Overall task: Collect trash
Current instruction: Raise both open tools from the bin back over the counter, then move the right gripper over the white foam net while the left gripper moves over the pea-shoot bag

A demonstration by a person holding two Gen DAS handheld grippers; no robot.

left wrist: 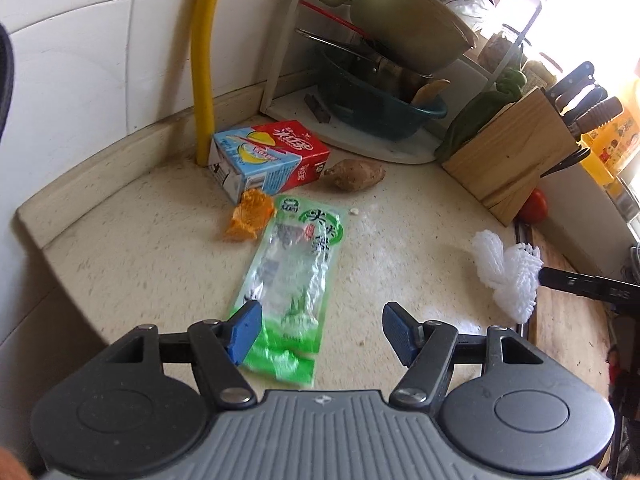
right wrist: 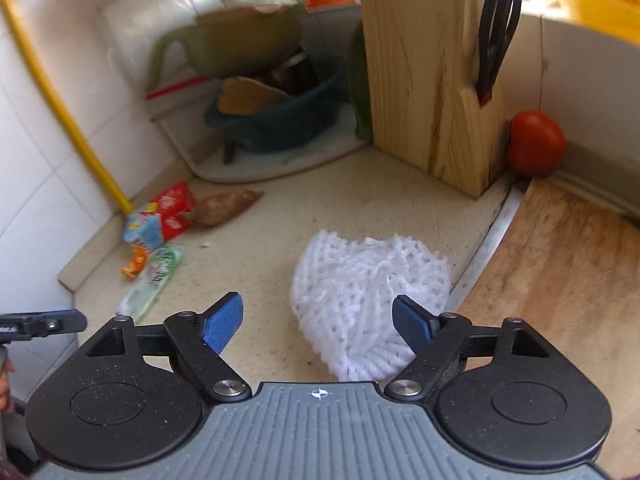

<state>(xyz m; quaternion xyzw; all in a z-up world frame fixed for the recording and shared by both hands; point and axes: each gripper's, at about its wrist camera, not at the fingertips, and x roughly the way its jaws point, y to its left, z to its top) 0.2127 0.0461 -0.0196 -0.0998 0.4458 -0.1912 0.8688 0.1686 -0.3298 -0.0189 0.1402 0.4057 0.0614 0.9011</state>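
Trash sits loose on the speckled countertop (left wrist: pixel 132 248), 4 pieces. Left gripper (left wrist: pixel 322 330) jaws spread wide, nothing held, hovering over the near end of the green plastic wrapper (left wrist: pixel 294 280); the left blue pad (left wrist: pixel 244 330) overlaps the wrapper's edge in view, contact cannot be told. Wrapper's near end is partly cut off by the gripper body. Just beyond it, a crumpled orange wrapper (left wrist: pixel 248 216), touching or nearly touching the red and blue drink carton (left wrist: pixel 268 156), which lies on its side against the yellow pipe (left wrist: pixel 204 60). A brown root vegetable (left wrist: pixel 354 174) lies beside the carton.

Right gripper (right wrist: pixel 318 322) also wide open, empty, with the white foam fruit net (right wrist: pixel 368 300) between its pads; net's near end hidden under the gripper body. Net lies beside the wooden cutting board (right wrist: pixel 560 272). Farther back, knife block (right wrist: pixel 424 92) with scissors (right wrist: pixel 496 32), tomato (right wrist: pixel 536 144) against the wall. Dish rack (left wrist: pixel 384 60) contents blurred in the right view, bright glare washes out the top right of the left view.
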